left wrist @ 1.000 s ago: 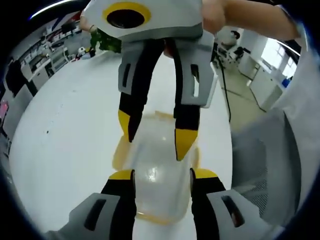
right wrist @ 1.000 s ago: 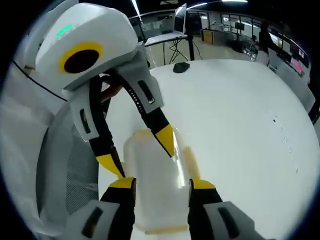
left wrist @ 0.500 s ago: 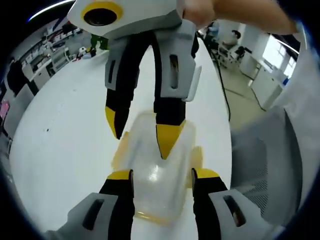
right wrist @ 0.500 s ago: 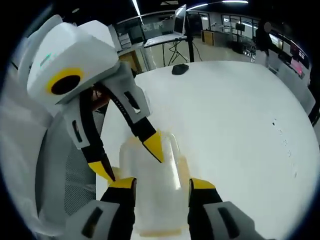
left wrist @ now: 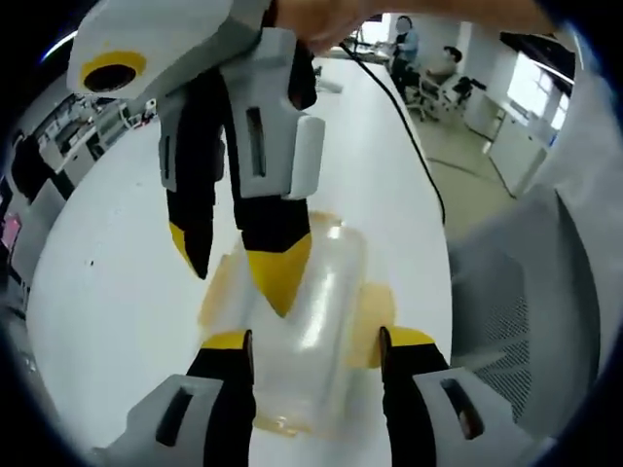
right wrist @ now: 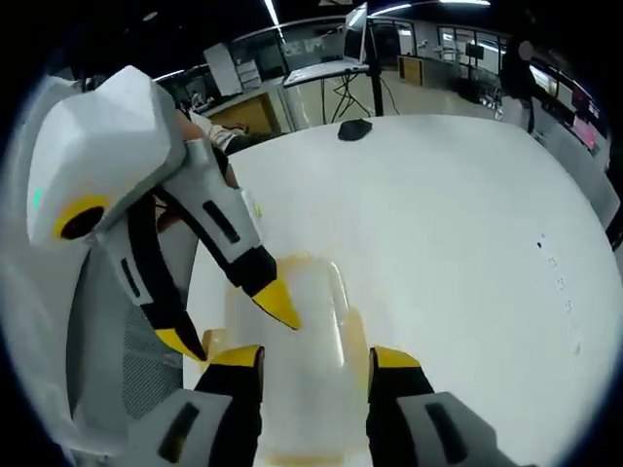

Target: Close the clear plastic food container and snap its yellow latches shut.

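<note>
The clear plastic container (left wrist: 316,311) lies on the white table (left wrist: 107,292), lid on top, with yellow latches (left wrist: 374,313) folded out at its sides. My left gripper (left wrist: 313,342) stands open, its jaws either side of the container's near end. My right gripper (left wrist: 234,265) reaches in from above, open, one fingertip (left wrist: 278,280) over the lid and the other off the left edge. In the right gripper view the container (right wrist: 311,306) sits between the open jaws of the right gripper (right wrist: 313,358), and the left gripper (right wrist: 231,323) comes in from the left, one fingertip (right wrist: 280,305) on the lid.
A grey mesh chair (left wrist: 516,321) stands close to the table's edge. A black cable (left wrist: 409,136) runs across the table top. A dark mouse (right wrist: 355,128) lies at the far side. Desks and monitors fill the room behind.
In the left gripper view the right gripper has swung left and lower over the lid. In the right gripper view the left gripper has dropped and shifted left. The container has stayed put.
</note>
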{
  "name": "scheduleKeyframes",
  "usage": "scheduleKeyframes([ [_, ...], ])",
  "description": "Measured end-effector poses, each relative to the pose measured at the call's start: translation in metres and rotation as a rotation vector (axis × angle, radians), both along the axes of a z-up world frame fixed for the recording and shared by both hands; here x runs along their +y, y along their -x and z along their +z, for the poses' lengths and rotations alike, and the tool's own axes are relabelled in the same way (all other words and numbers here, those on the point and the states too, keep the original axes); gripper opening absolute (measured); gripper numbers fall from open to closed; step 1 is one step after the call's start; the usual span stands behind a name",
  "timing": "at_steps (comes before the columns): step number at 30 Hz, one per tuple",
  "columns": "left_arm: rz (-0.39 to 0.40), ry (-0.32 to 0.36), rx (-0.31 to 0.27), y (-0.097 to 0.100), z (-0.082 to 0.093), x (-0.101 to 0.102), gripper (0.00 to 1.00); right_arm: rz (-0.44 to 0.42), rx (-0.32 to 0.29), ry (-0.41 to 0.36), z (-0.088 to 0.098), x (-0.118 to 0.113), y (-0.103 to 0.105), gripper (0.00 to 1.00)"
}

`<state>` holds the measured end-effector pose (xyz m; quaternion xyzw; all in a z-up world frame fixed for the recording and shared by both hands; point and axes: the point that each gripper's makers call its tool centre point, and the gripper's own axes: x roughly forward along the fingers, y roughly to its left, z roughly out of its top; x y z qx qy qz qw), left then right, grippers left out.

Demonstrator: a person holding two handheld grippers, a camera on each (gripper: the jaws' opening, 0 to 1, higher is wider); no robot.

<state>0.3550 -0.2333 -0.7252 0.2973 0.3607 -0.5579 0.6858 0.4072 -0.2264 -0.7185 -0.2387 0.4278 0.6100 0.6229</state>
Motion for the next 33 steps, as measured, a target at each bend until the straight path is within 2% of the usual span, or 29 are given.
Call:
scheduleKeyframes([
  [9, -0.018, -0.039, -0.086, -0.001, -0.005, 0.0, 0.5, 0.023, 0.016, 0.04, -0.012, -0.001, -0.001, 0.4],
  [11, -0.026, -0.053, -0.121, -0.003, -0.006, 0.001, 0.49, 0.022, 0.026, 0.068, -0.017, -0.003, -0.001, 0.39],
  [14, -0.014, -0.041, -0.156, -0.005, -0.007, -0.001, 0.5, 0.021, 0.036, 0.081, -0.019, -0.003, -0.002, 0.39],
  [23, -0.008, -0.036, -0.188, -0.007, -0.009, -0.002, 0.52, 0.083, 0.041, 0.105, -0.02, -0.002, -0.001, 0.38],
  [29, -0.011, -0.007, -0.213, -0.008, -0.01, -0.002, 0.48, 0.122, 0.05, 0.129, -0.021, -0.001, -0.001, 0.36],
  [31, 0.009, 0.003, -0.205, -0.009, -0.01, -0.003, 0.47, 0.138, 0.049, 0.143, -0.021, -0.001, 0.0, 0.35],
  [33, 0.031, -0.018, -0.199, -0.007, -0.01, -0.003, 0.46, 0.154, 0.046, 0.158, -0.022, 0.001, 0.005, 0.33],
])
